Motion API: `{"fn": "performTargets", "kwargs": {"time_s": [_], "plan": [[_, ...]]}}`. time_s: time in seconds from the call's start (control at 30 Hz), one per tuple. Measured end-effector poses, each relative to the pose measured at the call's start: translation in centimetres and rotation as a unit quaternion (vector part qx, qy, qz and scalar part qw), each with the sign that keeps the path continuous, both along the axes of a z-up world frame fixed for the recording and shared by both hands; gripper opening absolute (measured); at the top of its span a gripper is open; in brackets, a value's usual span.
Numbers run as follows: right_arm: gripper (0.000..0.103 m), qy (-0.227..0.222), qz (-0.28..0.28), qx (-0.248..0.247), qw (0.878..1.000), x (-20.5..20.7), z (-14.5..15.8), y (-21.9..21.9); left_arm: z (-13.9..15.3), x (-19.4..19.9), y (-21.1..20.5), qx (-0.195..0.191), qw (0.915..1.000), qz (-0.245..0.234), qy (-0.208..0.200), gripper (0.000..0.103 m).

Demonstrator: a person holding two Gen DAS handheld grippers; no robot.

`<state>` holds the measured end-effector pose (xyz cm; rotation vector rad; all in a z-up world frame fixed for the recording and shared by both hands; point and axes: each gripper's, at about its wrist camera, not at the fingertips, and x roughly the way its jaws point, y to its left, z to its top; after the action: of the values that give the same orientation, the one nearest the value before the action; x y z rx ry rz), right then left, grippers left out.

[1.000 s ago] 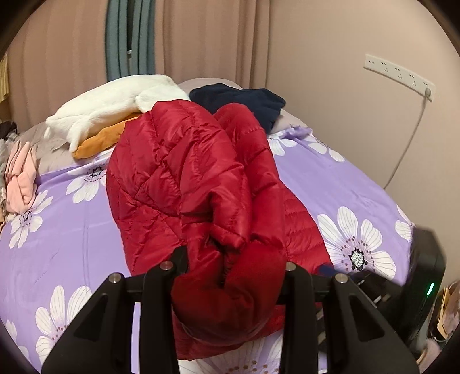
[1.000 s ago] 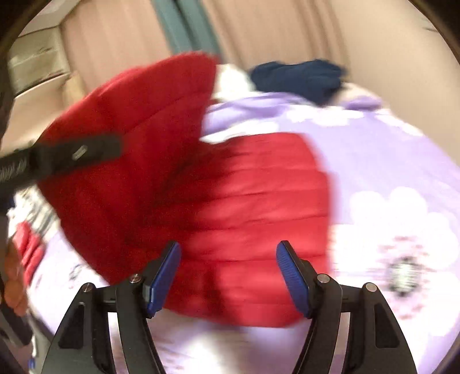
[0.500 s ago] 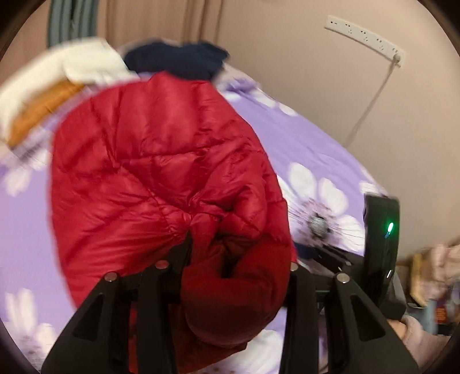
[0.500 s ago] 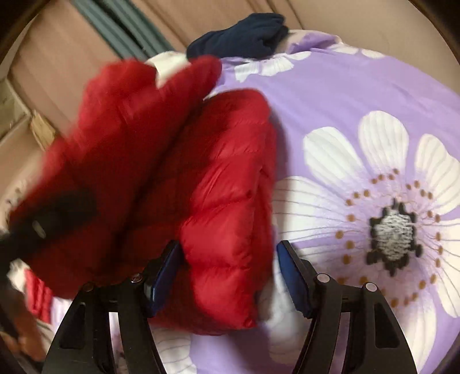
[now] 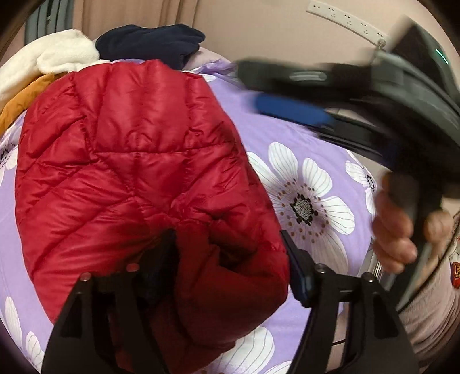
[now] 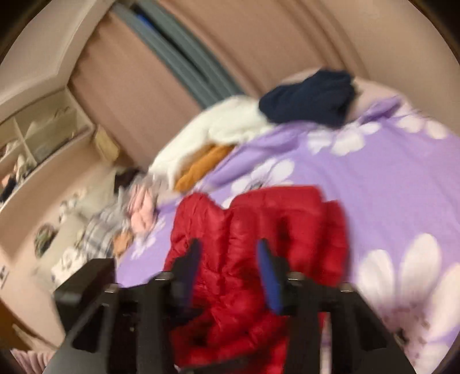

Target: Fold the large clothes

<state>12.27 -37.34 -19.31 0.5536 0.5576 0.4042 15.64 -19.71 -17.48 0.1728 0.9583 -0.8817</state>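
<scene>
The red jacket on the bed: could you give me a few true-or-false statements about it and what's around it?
1. The red jacket lies on a purple bedspread printed with white flowers. True.
2. A navy garment sits beyond the jacket. True.
3. The white fleecy garment is draped over the jacket. False: it lies beyond the jacket, over an orange garment.
4. The power strip lies on the bed. False: it is up on the wall.
</scene>
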Motion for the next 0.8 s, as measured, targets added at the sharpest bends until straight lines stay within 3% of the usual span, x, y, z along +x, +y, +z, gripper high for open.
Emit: {"fn": "performTargets", "kwargs": {"time_s": [0.13,0.27,0.33,0.4,0.5,0.53,0.6,0.63,0.8], "plan": [[0.025,0.079,-0.003,-0.057,0.995,2.6,-2.8,1.3,0.5,-0.5,0.4,-0.008,0.9998,-0.004,0.016,0.069],[0.025,0.100,-0.021,-0.089,0.991,2.8,-4.5,1.6,2.6,-1.9,2.5,-0.037,0.9988,-0.017,0.028,0.068],[0.025,0.103,-0.029,-0.084,0.991,2.8,-5.0,1.2,4.1,-2.2,3.9,-0.049,0.9988,-0.007,0.006,0.067],[0.025,0.107,-0.038,-0.067,0.991,2.4,-5.5,0.8,5.2,-1.8,5.6,-0.051,0.9978,0.033,-0.027,0.067],[0.025,0.105,-0.049,-0.055,0.992,1.8,-5.1,0.7,5.2,0.2,7.2,-0.058,0.9938,0.090,-0.031,0.061],[0.025,0.099,-0.053,-0.059,0.992,1.3,-4.5,0.8,4.7,0.9,7.1,-0.037,0.9924,0.110,-0.043,0.055],[0.025,0.083,-0.065,-0.077,0.991,0.6,-2.9,1.3,3.5,1.9,6.3,0.004,0.9908,0.125,-0.053,0.034],[0.025,0.074,-0.069,-0.083,0.991,0.5,-2.5,1.4,2.5,2.3,6.2,0.019,0.9904,0.128,-0.047,0.030],[0.026,0.015,-0.029,-0.108,0.994,-2.9,1.1,4.0,1.4,2.4,4.5,0.023,0.9921,0.113,-0.049,0.030]]}}
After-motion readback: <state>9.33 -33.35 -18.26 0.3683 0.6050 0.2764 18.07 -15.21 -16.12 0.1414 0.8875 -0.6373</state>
